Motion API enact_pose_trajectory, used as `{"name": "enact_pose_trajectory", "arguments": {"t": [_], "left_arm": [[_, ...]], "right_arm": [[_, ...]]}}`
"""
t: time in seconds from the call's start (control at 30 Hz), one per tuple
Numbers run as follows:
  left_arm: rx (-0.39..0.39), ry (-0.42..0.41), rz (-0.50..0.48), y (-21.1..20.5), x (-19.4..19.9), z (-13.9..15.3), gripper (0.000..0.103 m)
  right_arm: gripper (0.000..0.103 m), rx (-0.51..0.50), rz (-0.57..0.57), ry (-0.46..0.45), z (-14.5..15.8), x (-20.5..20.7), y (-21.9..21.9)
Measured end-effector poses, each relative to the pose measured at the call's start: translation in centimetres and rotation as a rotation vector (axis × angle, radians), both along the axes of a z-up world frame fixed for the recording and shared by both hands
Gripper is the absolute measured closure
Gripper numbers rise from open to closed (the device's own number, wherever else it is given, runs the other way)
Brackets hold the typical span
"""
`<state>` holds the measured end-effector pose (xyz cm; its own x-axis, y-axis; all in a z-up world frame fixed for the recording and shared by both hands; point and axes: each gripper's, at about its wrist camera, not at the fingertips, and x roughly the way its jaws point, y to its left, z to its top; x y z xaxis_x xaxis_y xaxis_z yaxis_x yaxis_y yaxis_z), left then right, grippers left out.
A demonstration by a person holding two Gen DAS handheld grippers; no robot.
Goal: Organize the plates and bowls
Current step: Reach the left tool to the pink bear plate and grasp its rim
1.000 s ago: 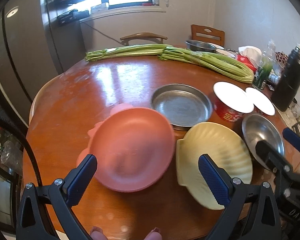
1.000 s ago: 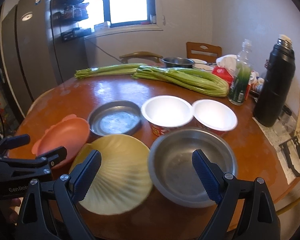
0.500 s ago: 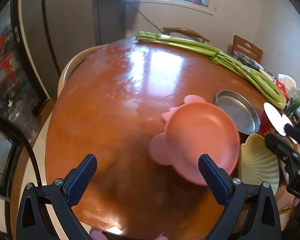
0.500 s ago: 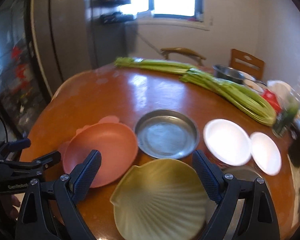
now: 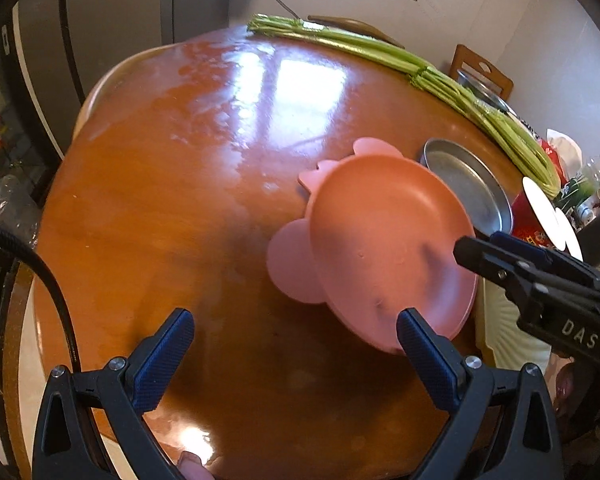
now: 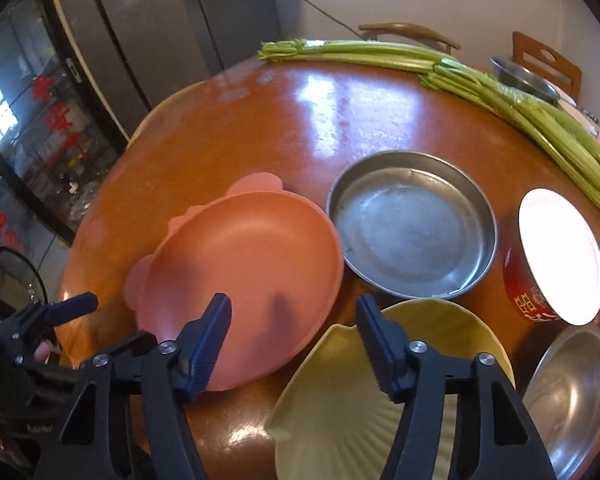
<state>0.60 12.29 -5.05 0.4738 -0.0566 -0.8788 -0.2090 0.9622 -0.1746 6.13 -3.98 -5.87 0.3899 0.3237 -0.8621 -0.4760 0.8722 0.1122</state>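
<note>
A pink plate with ear-shaped tabs point(image 6: 240, 280) lies on the round wooden table point(image 6: 284, 128), next to a round steel pan point(image 6: 412, 224) and a yellow shell-shaped plate point(image 6: 380, 400). My right gripper point(image 6: 296, 340) hovers over the gap between the pink and yellow plates. Its jaws are closing, with the pink plate's near rim between them and neither pad touching it. In the left wrist view my left gripper point(image 5: 296, 356) is open over bare table, its right finger beside the pink plate point(image 5: 380, 248). The right gripper point(image 5: 480, 246) reaches in over that plate's right rim.
Two red paper bowls with white insides point(image 6: 556, 256) and a steel bowl point(image 6: 572, 392) sit at the right. Long celery stalks point(image 6: 500, 84) lie across the far side, with chairs behind. The left half of the table point(image 5: 180, 180) is bare wood.
Both grippers have moved left and tilted down. The right gripper went from over the steel bowl to the pink and yellow plates, and its jaws have narrowed. The left gripper's jaws stayed wide.
</note>
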Motion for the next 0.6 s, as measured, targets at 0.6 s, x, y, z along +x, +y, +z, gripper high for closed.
{"name": "enact_pose_trajectory", "arguments": {"t": [0.6], "left_arm": [[0.012, 0.004, -0.02, -1.4, 2.1, -0.7, 0.025]], "right_arm": [[0.062, -0.016, 0.024, 0.013, -1.1, 1.0, 0.2]]}}
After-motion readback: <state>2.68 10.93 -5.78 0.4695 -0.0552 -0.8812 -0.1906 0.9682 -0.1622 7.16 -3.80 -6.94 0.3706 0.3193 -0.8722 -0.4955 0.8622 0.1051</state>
